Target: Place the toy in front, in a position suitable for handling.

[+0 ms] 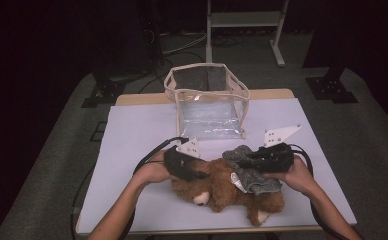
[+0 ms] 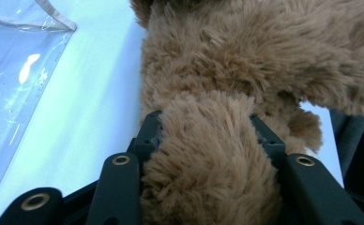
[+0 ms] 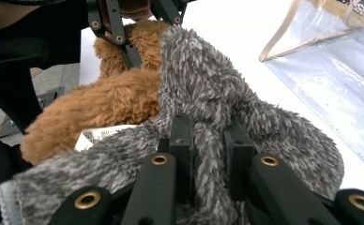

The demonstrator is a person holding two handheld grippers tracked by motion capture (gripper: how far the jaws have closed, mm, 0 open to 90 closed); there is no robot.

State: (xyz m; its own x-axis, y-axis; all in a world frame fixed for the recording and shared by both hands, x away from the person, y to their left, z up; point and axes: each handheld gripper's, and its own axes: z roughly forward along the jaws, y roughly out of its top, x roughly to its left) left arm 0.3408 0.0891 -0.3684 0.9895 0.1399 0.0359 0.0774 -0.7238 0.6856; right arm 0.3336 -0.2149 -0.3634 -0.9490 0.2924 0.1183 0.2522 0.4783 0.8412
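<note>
Brown plush fills the space between your left gripper's jaws: they are clamped on a limb of the teddy bear, the fur bulging out past both pads. Your right gripper has its jaws pinched narrow on a fold of the grey fleece garment, which lies draped over the bear's body on the white table cover, near the front edge. A white label peeks out between fleece and fur. Behind them stands the clear plastic bag, open at the top and well apart from the toy.

Both things look light, soft and springy, so they should squash rather than slip, but the fleece will stretch and sag if you hold it by one fold. Keep the bear by that thick limb and, I judge, take the garment near its hem.
</note>
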